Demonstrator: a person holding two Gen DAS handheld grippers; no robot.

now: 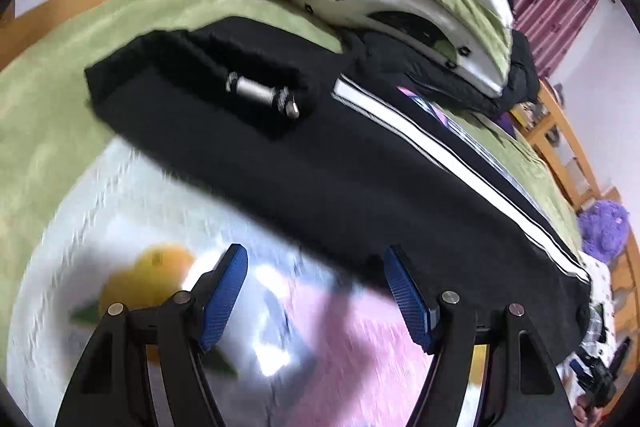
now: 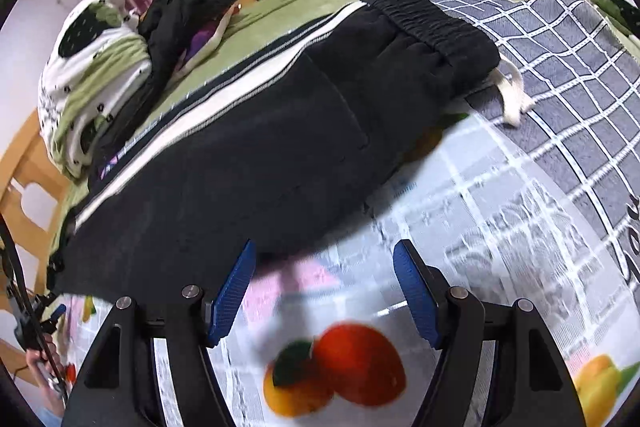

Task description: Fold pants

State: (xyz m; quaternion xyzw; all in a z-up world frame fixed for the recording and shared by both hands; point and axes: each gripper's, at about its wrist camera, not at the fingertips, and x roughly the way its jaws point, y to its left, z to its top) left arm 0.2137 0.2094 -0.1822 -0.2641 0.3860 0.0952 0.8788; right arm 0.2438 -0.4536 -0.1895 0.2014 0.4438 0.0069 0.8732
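Two grippers, left gripper [image 1: 316, 291] and right gripper [image 2: 325, 291], stand with jaws apart and nothing between them. The black pants [image 1: 320, 163] lie folded lengthwise on the fruit-print cloth [image 2: 460, 227] over the bed, cuffs toward the left gripper, waistband [image 2: 432, 23] toward the right. Judged step: approach for the crosswise fold. Next move requires each gripper to pinch the near edge.

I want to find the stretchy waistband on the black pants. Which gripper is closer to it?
Right. The right gripper hovers open at the pants' near edge, with the waistband just ahead. The left gripper, also open, is at the cuff end.
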